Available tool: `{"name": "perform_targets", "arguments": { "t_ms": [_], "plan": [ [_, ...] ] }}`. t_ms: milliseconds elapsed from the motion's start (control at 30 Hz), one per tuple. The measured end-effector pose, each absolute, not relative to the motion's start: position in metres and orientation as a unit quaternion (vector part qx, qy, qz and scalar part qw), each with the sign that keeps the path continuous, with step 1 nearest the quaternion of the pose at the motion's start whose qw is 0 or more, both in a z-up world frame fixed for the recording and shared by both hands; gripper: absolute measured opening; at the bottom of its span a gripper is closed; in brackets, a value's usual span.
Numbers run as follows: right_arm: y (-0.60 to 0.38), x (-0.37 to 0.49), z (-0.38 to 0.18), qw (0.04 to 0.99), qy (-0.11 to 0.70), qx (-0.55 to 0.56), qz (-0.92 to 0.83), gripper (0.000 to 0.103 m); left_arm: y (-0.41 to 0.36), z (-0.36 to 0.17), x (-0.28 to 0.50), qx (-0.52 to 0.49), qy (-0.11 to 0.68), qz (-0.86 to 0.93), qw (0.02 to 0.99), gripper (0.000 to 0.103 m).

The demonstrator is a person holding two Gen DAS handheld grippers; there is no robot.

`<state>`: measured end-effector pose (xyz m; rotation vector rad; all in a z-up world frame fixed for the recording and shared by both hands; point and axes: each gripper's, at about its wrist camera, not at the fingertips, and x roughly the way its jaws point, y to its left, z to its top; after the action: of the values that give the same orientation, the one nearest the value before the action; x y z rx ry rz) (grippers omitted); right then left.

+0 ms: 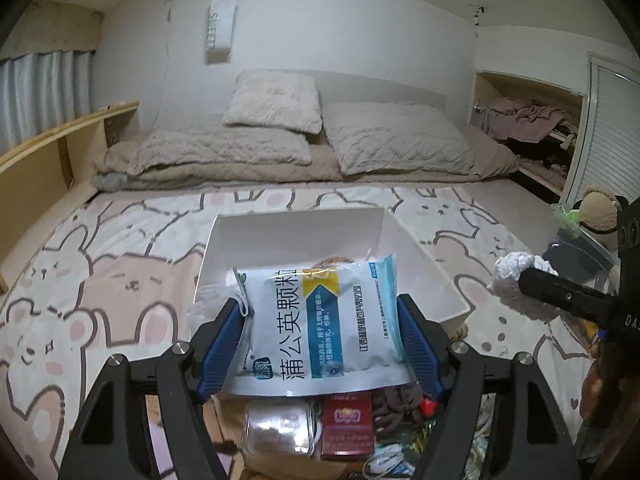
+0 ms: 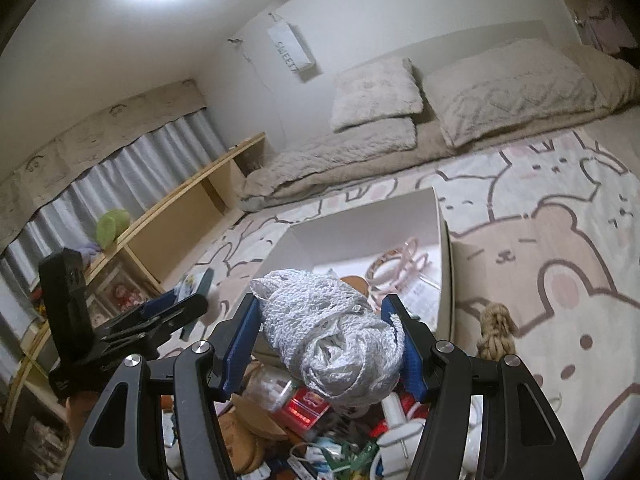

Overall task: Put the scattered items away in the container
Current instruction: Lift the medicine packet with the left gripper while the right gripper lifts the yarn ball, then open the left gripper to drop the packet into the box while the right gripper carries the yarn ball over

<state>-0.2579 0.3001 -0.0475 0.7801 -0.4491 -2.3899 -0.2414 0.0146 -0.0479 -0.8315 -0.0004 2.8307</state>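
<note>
left wrist view: we go first here
left gripper (image 1: 320,332): jaws clamped on the white-and-blue sachet (image 1: 320,320), blue pads pressing both side edges
sachet position: held flat-faced toward camera, lifted above the clutter, in front of the white box (image 1: 424,264)
white box: open-topped, sits on the bear-print bedsheet (image 1: 120,280); a few items inside, mostly hidden behind the sachet
clutter below jaws: clear glass jar (image 1: 280,428) lying beside a red carton (image 1: 347,424), touching or nearly so; more small bits to the right, too jumbled for us to name
right gripper (image 1: 516,284): enters from the right edge, carrying a white knitted bundle (image 1: 508,280); its far finger is hidden, grip better seen in the other view
background: beige pillows (image 1: 276,100) and folded duvet at the head of the bed, a teddy at far right

right wrist view: second
right gripper (image 2: 328,328): jaws closed around the white knitted bundle (image 2: 332,332), pads touching both sides, bundle bulging out past the fingers
bundle position: raised above the pile, near edge of the white box (image 2: 444,248) just beyond it
box contents: pink hairbands (image 2: 400,264) against the right wall, some paper below them, a brown item partly hidden
left gripper (image 2: 176,304): at left, seen side-on, sachet edge poking out past its tip
beside box: braided rope knot (image 2: 496,332) on the bedsheet (image 2: 560,280), just right of the box
pile below: glass jar (image 2: 276,388), red carton (image 2: 308,404), white spool, tan pouch, wrappers all heaped together
side: wooden shelf (image 2: 192,200) along the curtain
</note>
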Motion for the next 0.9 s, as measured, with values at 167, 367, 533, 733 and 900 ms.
{"name": "perform_targets", "arguments": {
  "t_ms": [167,367,533,733,900],
  "plan": [
    [0.302,-0.265,-0.04,0.296,-0.177,0.295,-0.891,0.063,0.018,-0.038,-0.251,-0.267,0.001,0.959,0.1,0.075],
    [0.301,-0.274,-0.03,0.299,-0.178,0.307,-0.886,0.063,0.014,-0.033,-0.27,-0.255,-0.019,0.962,0.099,0.075],
    [0.292,-0.283,-0.021,0.3,-0.163,0.313,-0.886,0.063,0.014,-0.036,-0.295,-0.25,-0.027,0.963,0.093,0.075],
    [0.28,-0.297,-0.016,0.302,-0.154,0.323,-0.884,0.063,0.017,-0.049,-0.32,-0.262,-0.033,0.96,0.096,0.075],
    [0.266,-0.31,-0.018,0.298,-0.145,0.339,-0.881,0.063,0.014,-0.067,-0.343,-0.287,-0.041,0.953,0.091,0.075]
  ]
}}
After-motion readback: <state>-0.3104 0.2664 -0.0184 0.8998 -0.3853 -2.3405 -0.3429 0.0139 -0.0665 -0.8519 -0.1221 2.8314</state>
